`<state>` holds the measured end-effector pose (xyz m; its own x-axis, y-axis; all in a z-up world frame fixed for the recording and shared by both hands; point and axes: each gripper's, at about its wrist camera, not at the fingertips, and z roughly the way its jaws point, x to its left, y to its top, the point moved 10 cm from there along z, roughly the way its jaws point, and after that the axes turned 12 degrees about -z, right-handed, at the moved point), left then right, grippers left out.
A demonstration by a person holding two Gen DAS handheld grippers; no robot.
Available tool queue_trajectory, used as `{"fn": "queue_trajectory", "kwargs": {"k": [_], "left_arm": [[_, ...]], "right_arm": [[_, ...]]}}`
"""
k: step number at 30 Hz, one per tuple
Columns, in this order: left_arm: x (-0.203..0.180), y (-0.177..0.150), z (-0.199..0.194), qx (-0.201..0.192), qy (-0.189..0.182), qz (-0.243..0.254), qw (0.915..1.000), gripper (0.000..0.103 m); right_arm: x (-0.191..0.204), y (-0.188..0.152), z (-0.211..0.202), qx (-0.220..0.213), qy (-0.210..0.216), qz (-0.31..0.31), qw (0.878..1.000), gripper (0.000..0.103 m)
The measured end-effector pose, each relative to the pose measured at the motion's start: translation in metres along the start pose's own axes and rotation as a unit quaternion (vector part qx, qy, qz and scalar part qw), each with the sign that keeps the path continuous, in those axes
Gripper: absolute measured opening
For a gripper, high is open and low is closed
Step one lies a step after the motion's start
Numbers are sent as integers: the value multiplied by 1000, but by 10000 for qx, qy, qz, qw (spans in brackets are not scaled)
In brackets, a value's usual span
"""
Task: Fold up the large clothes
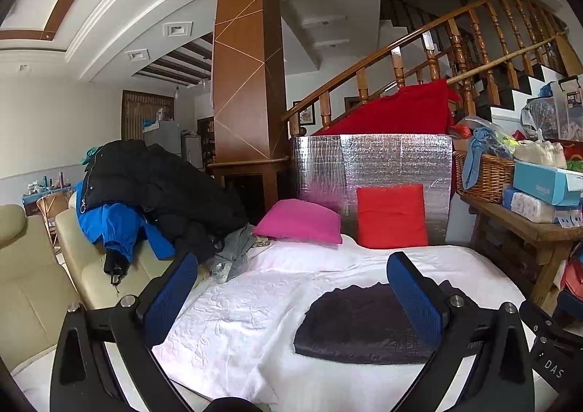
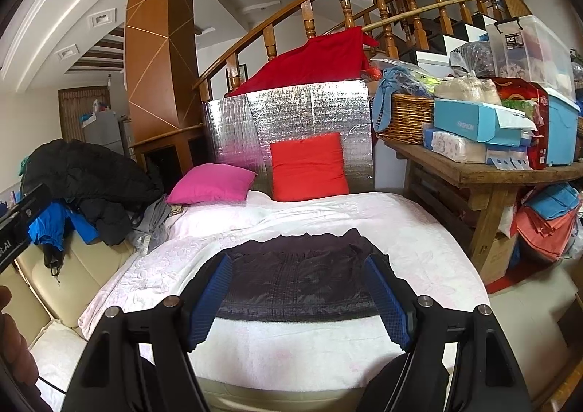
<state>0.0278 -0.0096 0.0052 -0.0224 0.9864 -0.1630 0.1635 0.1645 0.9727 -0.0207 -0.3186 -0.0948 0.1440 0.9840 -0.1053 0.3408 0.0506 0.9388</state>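
Note:
A dark folded garment (image 1: pixel 359 326) (image 2: pixel 298 277) lies flat on the white bedspread (image 1: pixel 233 324) (image 2: pixel 298 346). My left gripper (image 1: pixel 291 288) hovers over the bed with its blue-padded jaws wide apart and nothing between them; the garment lies below its right finger. My right gripper (image 2: pixel 298 288) stands open just above the near edge of the garment, its jaws spread about as wide as the cloth, not touching it. A pile of black and blue jackets (image 1: pixel 153 189) (image 2: pixel 83 189) rests on the cream sofa at the left.
A pink cushion (image 1: pixel 300 220) (image 2: pixel 211 184) and a red cushion (image 1: pixel 391 215) (image 2: pixel 308 166) lean against a silver foil panel (image 1: pixel 371 164). A wooden table (image 2: pixel 484 175) with a wicker basket (image 2: pixel 404 113) and boxes stands to the right. Stairs rise behind.

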Motion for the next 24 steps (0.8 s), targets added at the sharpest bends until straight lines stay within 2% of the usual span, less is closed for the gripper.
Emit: {"fn": "queue_trajectory", "kwargs": {"k": [24], "left_arm": [[2, 0, 1, 15, 33, 46, 10000, 103]], "right_arm": [[1, 2, 4, 15, 4, -78, 10000, 78]]}}
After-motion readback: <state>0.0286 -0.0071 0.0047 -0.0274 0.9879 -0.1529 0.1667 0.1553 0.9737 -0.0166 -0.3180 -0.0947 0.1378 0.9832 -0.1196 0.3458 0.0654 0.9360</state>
